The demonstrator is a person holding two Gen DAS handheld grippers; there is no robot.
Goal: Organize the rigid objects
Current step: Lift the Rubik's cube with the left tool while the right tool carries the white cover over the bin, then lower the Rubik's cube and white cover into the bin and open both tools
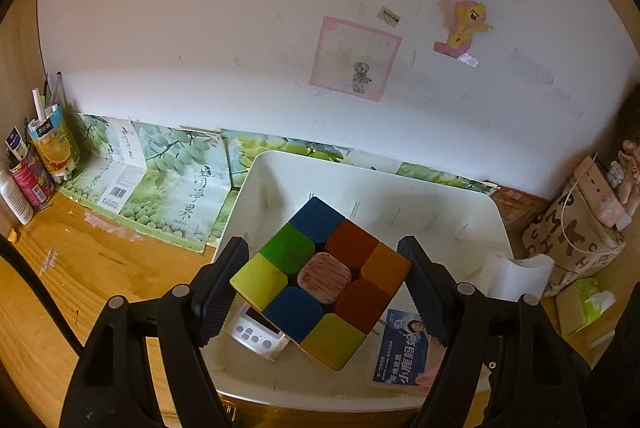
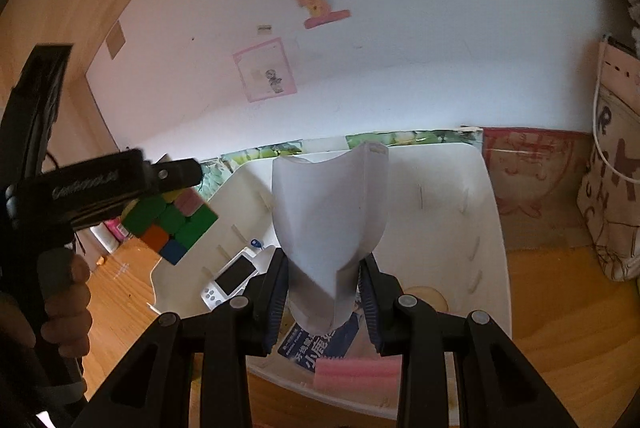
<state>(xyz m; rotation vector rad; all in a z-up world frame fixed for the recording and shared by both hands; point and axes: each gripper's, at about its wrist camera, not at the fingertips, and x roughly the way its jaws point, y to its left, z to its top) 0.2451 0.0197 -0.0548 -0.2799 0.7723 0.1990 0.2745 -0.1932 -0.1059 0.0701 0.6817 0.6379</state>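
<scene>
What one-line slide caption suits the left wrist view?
Left claw holds a colour cube above the white bin.

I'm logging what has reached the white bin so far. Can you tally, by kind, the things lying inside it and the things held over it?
Lying in the white bin:
white digital timer: 1
blue booklet: 1
pink foam block: 1
Held above:
puzzle cube: 1
white scoop: 1
Total: 5

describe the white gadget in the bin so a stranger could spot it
Find the big white bin on the wooden desk against the wall. On its floor at the left lies a white gadget, below the held cube. Only it has a dark screen and round buttons.
</scene>
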